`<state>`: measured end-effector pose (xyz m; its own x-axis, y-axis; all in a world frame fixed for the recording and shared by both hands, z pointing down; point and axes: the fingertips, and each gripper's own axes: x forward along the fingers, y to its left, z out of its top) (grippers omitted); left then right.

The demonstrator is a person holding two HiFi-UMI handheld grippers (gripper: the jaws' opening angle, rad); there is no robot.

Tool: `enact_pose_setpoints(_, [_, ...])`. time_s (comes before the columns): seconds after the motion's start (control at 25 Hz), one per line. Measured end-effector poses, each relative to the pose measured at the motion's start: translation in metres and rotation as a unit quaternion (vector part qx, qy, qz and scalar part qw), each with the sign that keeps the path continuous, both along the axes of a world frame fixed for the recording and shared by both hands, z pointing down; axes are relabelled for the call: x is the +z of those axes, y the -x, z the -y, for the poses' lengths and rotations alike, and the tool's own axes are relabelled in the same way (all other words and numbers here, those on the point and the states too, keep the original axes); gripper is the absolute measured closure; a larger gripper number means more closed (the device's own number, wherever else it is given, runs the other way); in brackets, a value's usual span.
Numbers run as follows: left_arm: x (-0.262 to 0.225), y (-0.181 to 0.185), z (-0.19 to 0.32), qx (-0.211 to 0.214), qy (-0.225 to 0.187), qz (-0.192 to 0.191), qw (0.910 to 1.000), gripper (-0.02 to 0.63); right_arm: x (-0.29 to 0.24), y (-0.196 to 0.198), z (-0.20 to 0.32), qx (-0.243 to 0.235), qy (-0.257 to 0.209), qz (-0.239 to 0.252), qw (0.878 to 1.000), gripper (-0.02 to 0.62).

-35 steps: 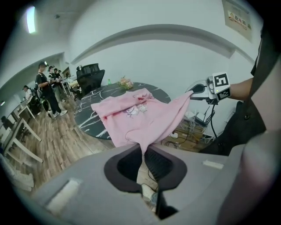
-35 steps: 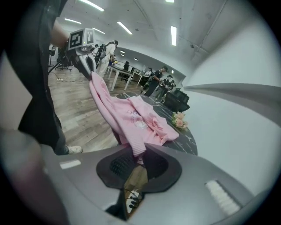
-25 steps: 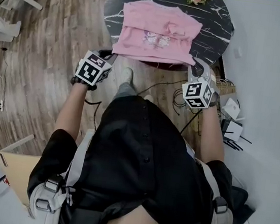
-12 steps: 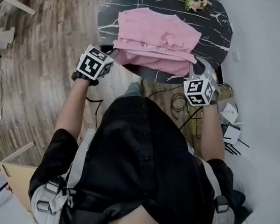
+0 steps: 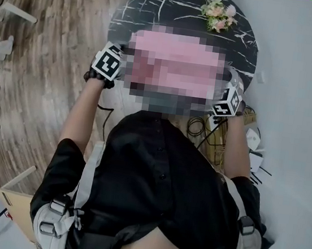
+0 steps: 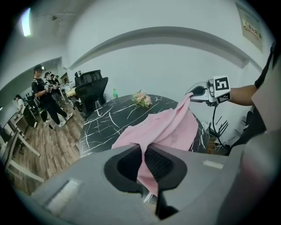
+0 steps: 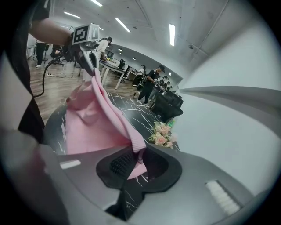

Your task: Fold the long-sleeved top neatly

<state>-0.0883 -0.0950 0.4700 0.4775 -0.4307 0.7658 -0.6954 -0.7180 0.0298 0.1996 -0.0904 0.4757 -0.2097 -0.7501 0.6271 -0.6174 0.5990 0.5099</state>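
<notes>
**Item 1, left gripper** point(image 6: 143, 161): I have its jaws closed on a pinch of the pink long-sleeved top point(image 6: 172, 126), with cloth running up out of the pads. It sits left of centre in the head view.

**Item 2, right gripper** point(image 7: 133, 161): its jaws are likewise clamped, on a ribbed edge of the same top. It sits right of centre in the head view.

**Item 3, the top:** it is held up between the 2 grippers, and the rest lies on the black marble table point(image 5: 160, 2) in the upper middle of the head view. Most of it is masked there, so I cannot read the fold line.

**Item 4, flower posy** point(image 5: 218, 15): it stands near the table's far rim, apart from the cloth.

**Change noted:** 1 second ago both grippers sat at the table's near edge with the hem low. Since then I have carried them up the frame together, bringing the hem over the body of the top. I judge the bottom-to-top fold roughly half travelled. Laying the hem down and releasing it are not yet done.
</notes>
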Motion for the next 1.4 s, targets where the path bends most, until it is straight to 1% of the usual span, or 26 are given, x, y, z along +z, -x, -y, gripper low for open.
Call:
enact_pose_setpoints(0.16, [0.007, -0.003, 0.029, 0.000, 0.016, -0.004, 0.9999, 0.580, 0.010, -0.004, 0.022, 0.009, 0.016, -0.006, 1.000, 0.552])
enact_pose_setpoints(0.28, [0.017, -0.007, 0.045, 0.004, 0.031, 0.002, 0.9995, 0.578, 0.022, -0.007, 0.035, 0.019, 0.035, -0.002, 0.999, 0.552])
enact_pose_setpoints(0.4, [0.032, -0.008, 0.057, 0.007, 0.053, 0.006, 0.9985, 0.578, 0.036, -0.008, 0.045, 0.025, 0.054, 0.001, 0.998, 0.552])
enact_pose_setpoints(0.52, [0.050, -0.008, 0.065, 0.007, 0.079, -0.001, 0.9968, 0.577, 0.049, -0.008, 0.054, 0.027, 0.071, 0.003, 0.997, 0.552])
enact_pose_setpoints(0.6, [0.058, -0.007, 0.071, 0.006, 0.089, -0.003, 0.9960, 0.577, 0.057, -0.007, 0.060, 0.027, 0.080, 0.002, 0.996, 0.552])
enact_pose_setpoints(0.8, [0.074, -0.008, 0.087, 0.009, 0.108, -0.008, 0.9941, 0.575, 0.077, -0.007, 0.076, 0.033, 0.104, -0.002, 0.994, 0.551])
enact_pose_setpoints(1.12, [0.097, -0.011, 0.113, 0.029, 0.135, -0.005, 0.9903, 0.572, 0.103, -0.011, 0.099, 0.051, 0.142, 0.000, 0.989, 0.549])
enact_pose_setpoints(1.28, [0.105, -0.008, 0.125, 0.027, 0.149, -0.008, 0.9885, 0.572, 0.115, -0.011, 0.110, 0.053, 0.155, 0.000, 0.986, 0.548])
enact_pose_setpoints(1.36, [0.107, -0.006, 0.130, 0.023, 0.148, -0.006, 0.9887, 0.566, 0.121, -0.010, 0.114, 0.058, 0.165, 0.004, 0.985, 0.537])
enact_pose_setpoints(1.4, [0.108, -0.004, 0.134, 0.019, 0.143, -0.003, 0.9895, 0.544, 0.124, -0.011, 0.115, 0.062, 0.171, 0.007, 0.983, 0.515])
